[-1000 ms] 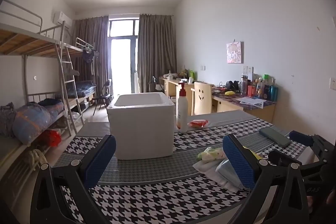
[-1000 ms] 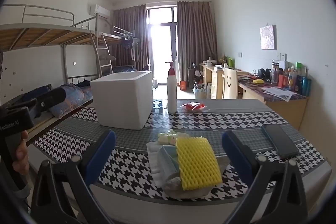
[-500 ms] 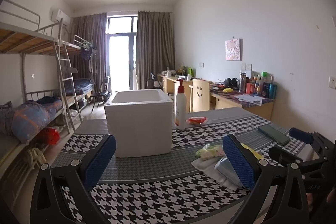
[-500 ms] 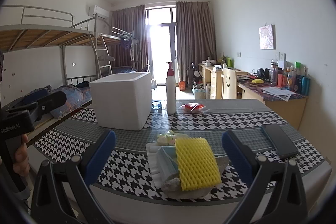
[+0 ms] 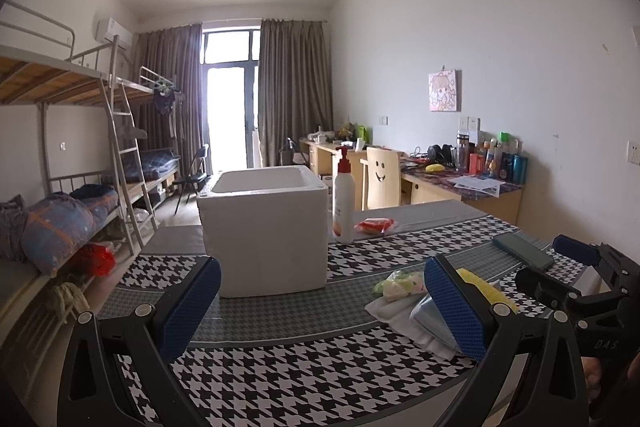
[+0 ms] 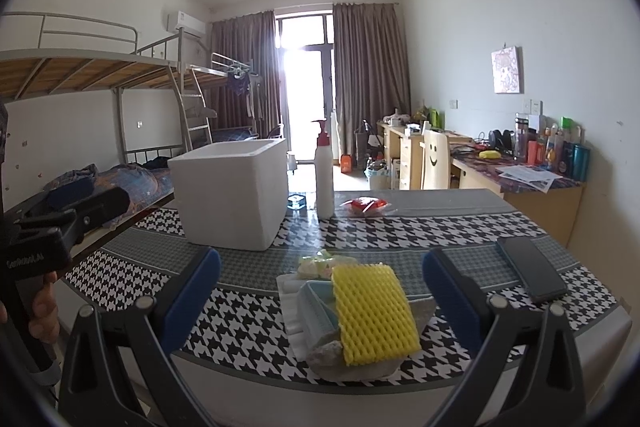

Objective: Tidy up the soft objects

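Note:
A pile of soft things lies near the table's front edge: a yellow foam net (image 6: 372, 311) on top, a light blue pouch (image 6: 316, 307), a white cloth (image 6: 290, 303) and a green-white packet (image 6: 316, 265). My right gripper (image 6: 320, 291) is open and hovers just in front of the pile, which lies between its fingers. My left gripper (image 5: 320, 303) is open over the bare cloth, with the pile (image 5: 404, 291) at its right finger. An open white foam box (image 5: 266, 223) stands behind. In the left wrist view the right gripper's body (image 5: 580, 287) shows at the right.
A pump bottle (image 6: 324, 179) and a red packet (image 6: 364, 206) stand behind the box. A dark phone (image 6: 530, 269) lies at the right on the houndstooth tablecloth (image 6: 240, 319). Bunk beds line the left wall, desks the right. A hand (image 6: 38, 307) holds the left gripper.
Both views have shifted only slightly; the left gripper has eased a little back and up. Both grippers stay open and nothing has been taken hold of.

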